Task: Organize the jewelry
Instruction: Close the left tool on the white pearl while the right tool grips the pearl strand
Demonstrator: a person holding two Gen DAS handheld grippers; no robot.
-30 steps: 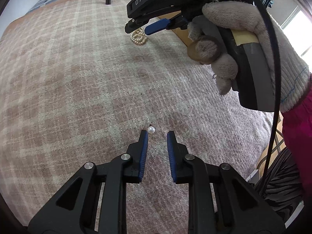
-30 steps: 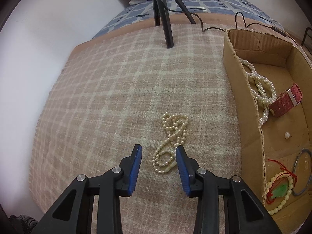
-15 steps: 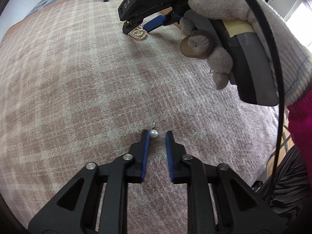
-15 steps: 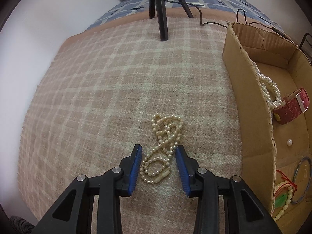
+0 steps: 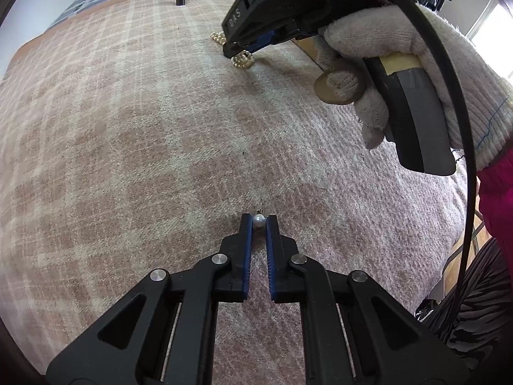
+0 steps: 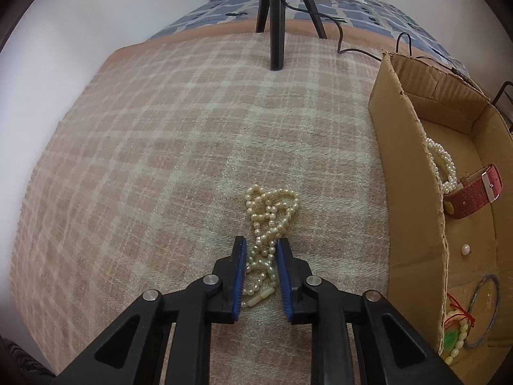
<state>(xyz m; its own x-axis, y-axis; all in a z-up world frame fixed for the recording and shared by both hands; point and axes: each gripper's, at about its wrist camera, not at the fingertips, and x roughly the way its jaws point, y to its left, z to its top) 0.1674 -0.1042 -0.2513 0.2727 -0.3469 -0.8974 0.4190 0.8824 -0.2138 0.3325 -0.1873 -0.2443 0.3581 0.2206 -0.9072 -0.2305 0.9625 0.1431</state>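
The left gripper [image 5: 259, 220] has its blue pads pinched on a single pearl earring [image 5: 258, 221], held right at the tips, a sensible grip for something so small and round, with its tiny hook poking out ahead over the plaid blanket [image 5: 128, 134]. The right gripper [image 6: 261, 244] sits low on the same blanket with its fingers part-way apart, straddling the near end of a heaped cream pearl necklace [image 6: 271, 215]; the beads touch or nearly touch the pads, but I cannot tell that they are clamped, so this looks like the closing stage of a grasp. Just to its right stands the cardboard box [image 6: 404, 173], open-topped, presumably the destination, since it already holds a white pearl strand [image 6: 444, 163], a red watch strap [image 6: 474, 192], a loose pearl [image 6: 465, 250], a metal bangle [image 6: 487, 311] and a beaded bracelet with green pendant [image 6: 457, 340]. A tripod [image 6: 277, 19] stands at the blanket's far edge.
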